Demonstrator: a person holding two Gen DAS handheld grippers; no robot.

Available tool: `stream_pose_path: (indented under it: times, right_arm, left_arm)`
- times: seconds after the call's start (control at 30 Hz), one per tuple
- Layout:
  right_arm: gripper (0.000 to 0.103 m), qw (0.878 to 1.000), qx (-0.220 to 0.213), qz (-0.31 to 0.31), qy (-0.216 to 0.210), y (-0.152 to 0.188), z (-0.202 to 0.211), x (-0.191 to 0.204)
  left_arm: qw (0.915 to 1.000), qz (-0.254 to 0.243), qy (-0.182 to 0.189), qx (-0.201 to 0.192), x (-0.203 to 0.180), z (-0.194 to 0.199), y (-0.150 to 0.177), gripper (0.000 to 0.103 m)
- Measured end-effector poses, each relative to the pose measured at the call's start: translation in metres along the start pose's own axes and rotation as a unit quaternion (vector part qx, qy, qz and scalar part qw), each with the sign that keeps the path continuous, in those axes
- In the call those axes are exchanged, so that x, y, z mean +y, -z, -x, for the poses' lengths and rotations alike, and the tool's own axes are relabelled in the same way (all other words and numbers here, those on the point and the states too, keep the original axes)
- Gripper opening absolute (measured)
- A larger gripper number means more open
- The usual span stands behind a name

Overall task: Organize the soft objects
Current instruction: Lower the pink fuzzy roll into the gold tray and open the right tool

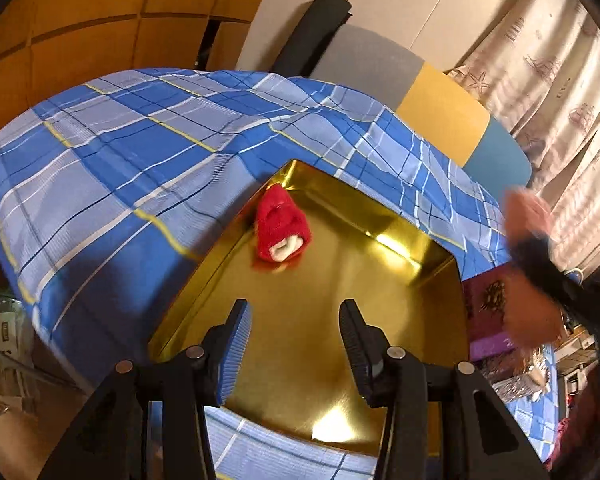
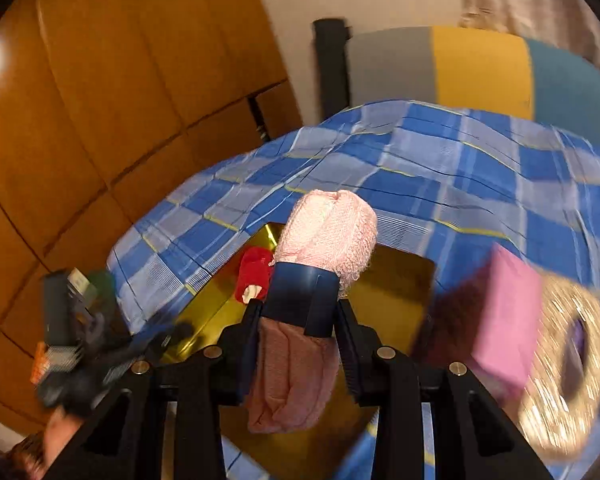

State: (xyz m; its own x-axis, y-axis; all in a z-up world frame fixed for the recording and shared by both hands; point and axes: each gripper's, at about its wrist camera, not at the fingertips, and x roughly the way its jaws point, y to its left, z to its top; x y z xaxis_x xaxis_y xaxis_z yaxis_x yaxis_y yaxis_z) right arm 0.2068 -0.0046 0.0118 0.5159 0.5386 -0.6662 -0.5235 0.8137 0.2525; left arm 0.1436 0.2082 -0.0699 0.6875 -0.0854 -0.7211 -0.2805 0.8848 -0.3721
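Observation:
A red rolled towel with a white core lies in the far corner of a shiny gold tray on the blue plaid bedsheet. My left gripper hovers over the tray's near part, open, with nothing between its fingers. My right gripper is shut on a pink rolled towel wrapped by a navy band, held above the gold tray. The red rolled towel peeks out left of the pink one. In the left wrist view the pink rolled towel shows as a blur at the right.
A pink-purple box and a glittery basket-like thing sit right of the tray. A grey, yellow and teal headboard stands behind the bed, with wooden panelling on the left and a curtain on the right.

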Motion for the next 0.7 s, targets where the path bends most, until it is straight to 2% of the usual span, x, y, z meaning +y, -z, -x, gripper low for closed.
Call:
stream_pose_path:
  times: [0.23, 0.47, 0.53, 0.6, 0.63, 0.67, 0.7]
  right_arm:
    - [0.037, 0.994, 0.092, 0.055, 0.001, -0.024, -0.110, 0.018]
    - [0.038, 0.985, 0.151, 0.081, 0.017, -0.030, -0.175, 0.027]
    - [0.042, 0.985, 0.148, 0.084, 0.025, -0.031, -0.186, 0.030]
    - [0.050, 0.985, 0.147, 0.078, 0.037, -0.034, -0.195, 0.030]
    - [0.050, 0.987, 0.141, 0.066, 0.047, -0.035, -0.194, 0.028]
    - [0.052, 0.989, 0.133, 0.054, 0.043, -0.038, -0.192, 0.026]
    - [0.059, 0.991, 0.124, 0.039, 0.032, -0.038, -0.186, 0.024]
  left_arm:
    - [0.9993, 0.027, -0.026, 0.000, 0.026, 0.006, 0.009, 0.046]
    - [0.9980, 0.056, -0.026, 0.008, 0.040, 0.003, 0.009, 0.046]
    - [0.9984, 0.052, -0.022, 0.012, 0.038, 0.002, 0.011, 0.046]
    - [0.9985, 0.050, -0.016, 0.016, 0.036, 0.000, 0.012, 0.046]
    - [0.9985, 0.050, -0.014, 0.016, 0.035, 0.000, 0.013, 0.046]
    - [0.9984, 0.051, -0.011, 0.021, 0.034, -0.001, 0.014, 0.046]
    - [0.9984, 0.051, -0.008, 0.023, 0.034, -0.002, 0.014, 0.046]
